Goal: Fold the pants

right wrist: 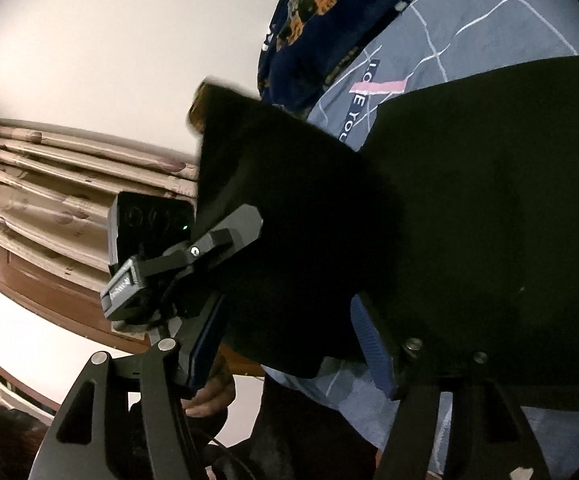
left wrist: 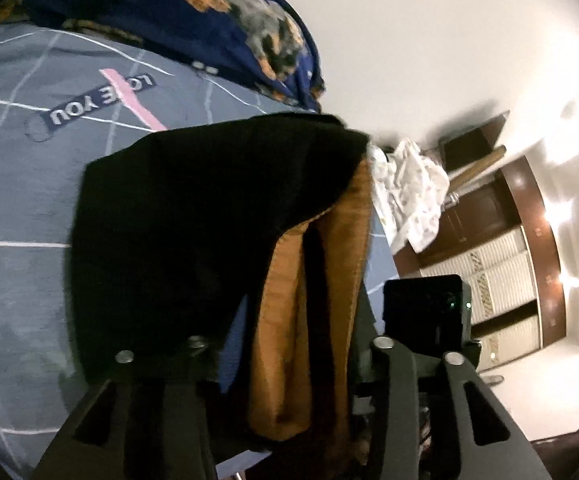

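Black pants (left wrist: 193, 216) with an orange lining (left wrist: 285, 320) hang bunched over the grey-blue bed sheet (left wrist: 17, 200). In the left wrist view my left gripper (left wrist: 289, 344) stands open around the lined fold, and a strip of sheet shows between the cloth and the left finger (left wrist: 161, 384). The right wrist view shows the pants (right wrist: 469, 200) as a broad black mass. My right gripper (right wrist: 289, 308) is open with a fold between its blue pads (right wrist: 373, 344), part of that pad bare. My left gripper (right wrist: 209, 248) sits close on the left, its tips under the cloth.
A dark blue patterned blanket (left wrist: 217, 4) lies at the head of the bed. White crumpled cloth (left wrist: 409, 192) sits past the bed's edge, before a brown wardrobe (left wrist: 505, 264). Curtains (right wrist: 49, 184) and a hand (right wrist: 209, 396) on the left gripper show in the right wrist view.
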A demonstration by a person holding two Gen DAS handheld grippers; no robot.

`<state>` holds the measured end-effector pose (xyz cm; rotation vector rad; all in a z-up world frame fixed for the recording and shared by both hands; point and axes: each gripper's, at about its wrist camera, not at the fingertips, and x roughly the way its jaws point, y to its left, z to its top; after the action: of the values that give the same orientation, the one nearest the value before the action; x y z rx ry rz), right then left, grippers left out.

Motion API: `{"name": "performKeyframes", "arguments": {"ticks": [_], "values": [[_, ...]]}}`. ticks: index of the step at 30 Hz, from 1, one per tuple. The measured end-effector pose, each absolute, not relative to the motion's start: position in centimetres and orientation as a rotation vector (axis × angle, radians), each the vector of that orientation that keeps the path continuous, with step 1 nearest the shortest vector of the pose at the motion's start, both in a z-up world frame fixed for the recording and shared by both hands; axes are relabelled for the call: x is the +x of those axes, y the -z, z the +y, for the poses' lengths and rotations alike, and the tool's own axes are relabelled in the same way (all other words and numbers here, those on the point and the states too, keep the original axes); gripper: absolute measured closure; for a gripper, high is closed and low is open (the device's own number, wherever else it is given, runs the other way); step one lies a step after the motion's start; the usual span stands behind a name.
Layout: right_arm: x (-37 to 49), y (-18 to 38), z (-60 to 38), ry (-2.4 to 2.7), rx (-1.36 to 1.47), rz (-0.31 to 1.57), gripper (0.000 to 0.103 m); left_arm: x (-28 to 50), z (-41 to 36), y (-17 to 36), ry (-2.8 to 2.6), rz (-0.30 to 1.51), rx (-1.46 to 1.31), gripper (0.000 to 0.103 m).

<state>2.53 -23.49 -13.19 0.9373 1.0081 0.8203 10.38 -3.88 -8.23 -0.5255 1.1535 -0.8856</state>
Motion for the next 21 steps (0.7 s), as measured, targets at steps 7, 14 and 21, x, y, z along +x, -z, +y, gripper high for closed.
{"name": "performKeyframes", "arguments": {"ticks": [7, 14, 21], "values": [[2.6, 13.2, -24.1, -0.797, 0.947, 1.019, 0.028, 10.9, -4.2, 6.9, 0.934, 1.158, -0.553, 0.048], [3.0, 14.4, -25.1, -0.758, 1.018, 1.045, 0.028, 10.4, -1.1, 5.9, 0.868, 1.11, -0.529, 0.037], [3.4, 14.7, -23.8, -0.626, 0.818, 1.157, 0.08, 8.3, 1.9, 9.4, 0.748, 1.175, -0.504, 0.037]]}}
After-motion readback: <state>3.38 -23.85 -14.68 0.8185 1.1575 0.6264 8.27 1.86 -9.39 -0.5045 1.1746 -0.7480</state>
